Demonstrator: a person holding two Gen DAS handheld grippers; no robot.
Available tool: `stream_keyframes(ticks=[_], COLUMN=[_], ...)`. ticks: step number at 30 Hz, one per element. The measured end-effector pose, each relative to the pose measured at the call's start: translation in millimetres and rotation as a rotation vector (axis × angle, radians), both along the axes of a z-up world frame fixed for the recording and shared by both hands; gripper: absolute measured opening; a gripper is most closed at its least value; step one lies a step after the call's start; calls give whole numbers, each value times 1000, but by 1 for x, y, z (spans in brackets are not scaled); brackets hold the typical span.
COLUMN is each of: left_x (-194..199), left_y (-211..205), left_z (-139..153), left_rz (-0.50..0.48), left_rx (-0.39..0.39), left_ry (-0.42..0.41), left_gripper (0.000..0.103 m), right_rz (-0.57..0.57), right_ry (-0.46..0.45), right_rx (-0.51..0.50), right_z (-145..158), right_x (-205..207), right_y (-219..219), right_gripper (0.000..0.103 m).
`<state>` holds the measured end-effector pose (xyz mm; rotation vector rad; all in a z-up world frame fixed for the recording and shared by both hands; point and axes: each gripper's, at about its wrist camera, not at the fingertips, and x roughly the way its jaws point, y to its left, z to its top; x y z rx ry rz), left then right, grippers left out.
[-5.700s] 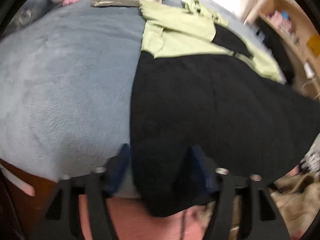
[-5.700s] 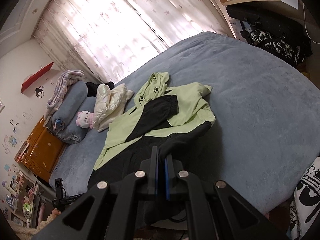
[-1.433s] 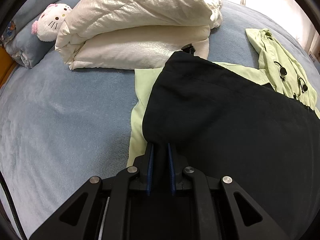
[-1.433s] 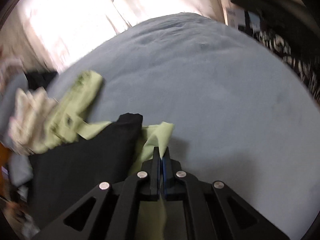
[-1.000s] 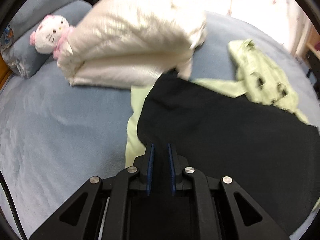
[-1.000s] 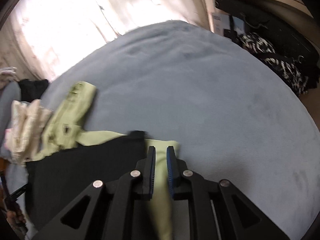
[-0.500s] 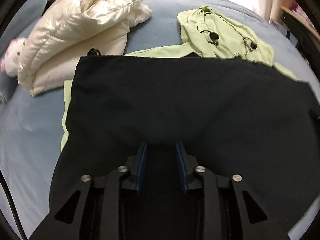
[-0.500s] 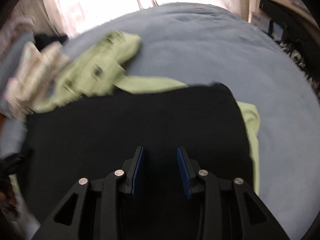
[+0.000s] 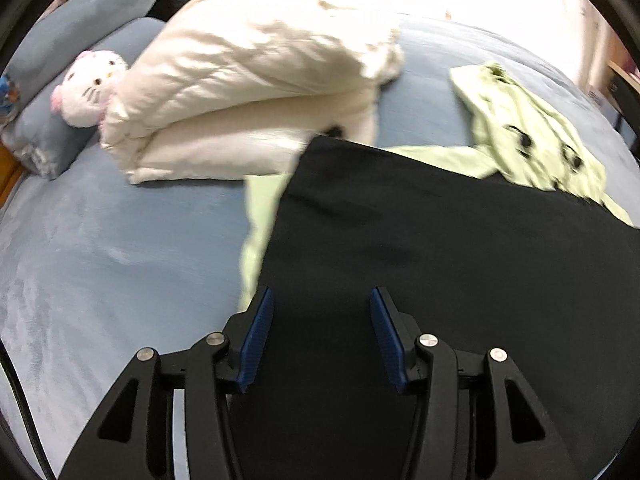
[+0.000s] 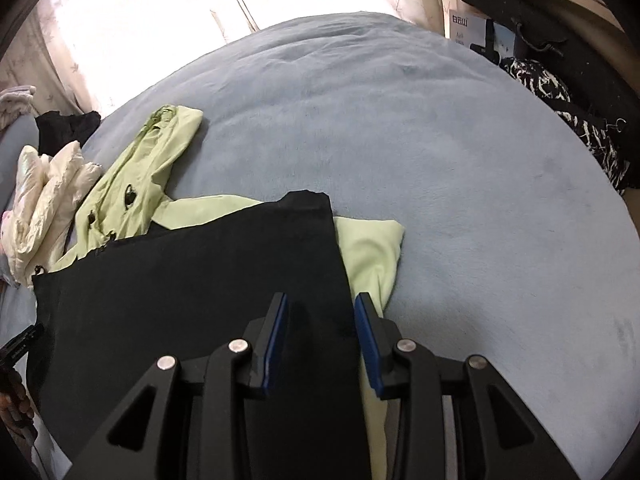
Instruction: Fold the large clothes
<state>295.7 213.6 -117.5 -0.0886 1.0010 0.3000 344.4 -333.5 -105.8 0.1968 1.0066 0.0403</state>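
Left wrist view: left gripper (image 9: 322, 334), jaws wide apart, holding nothing, above the jacket (image 9: 460, 248). Jacket lies on the bed (image 9: 100, 260), black half folded over green, hood (image 9: 532, 148) exposed, top corner touching the cream coat (image 9: 256, 80). Risk: the released fold may slide back, the fabric looking slick. A second ago these jaws clamped the black edge.

Right wrist view: right gripper (image 10: 320, 330), likewise open and empty, over the jacket's right edge; green sleeve (image 10: 370, 252) pokes out, liable to stay unaligned. Formerly pinching cloth.

Left tool (image 9: 321, 312) and right tool (image 10: 321, 318), black angular frames, silver screws, ribbed blue pads (image 9: 256, 336)
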Motion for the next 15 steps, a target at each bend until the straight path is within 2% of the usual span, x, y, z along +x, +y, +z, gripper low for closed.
stream_keyframes(ticks=[6, 8, 9, 12, 15], left_x=[16, 22, 23, 23, 23], left_y=[23, 22, 19, 12, 3], left_z=[-5, -12, -13, -18, -24], left_rz=[41, 44, 41, 25, 28], left_rx=[31, 21, 16, 40, 44], left_ry=[12, 27, 24, 10, 24], left_gripper=[49, 49, 49, 49, 49], right_rz=[4, 10, -3, -72, -59], right_ry=[27, 4, -15, -77, -10], right_rx=[0, -16, -21, -74, -118], right_z=[-15, -13, -10, -1, -16], right_x=[15, 10, 7, -6, 1], right_y=[6, 7, 6, 0, 3], right_gripper=[34, 12, 10, 9, 10])
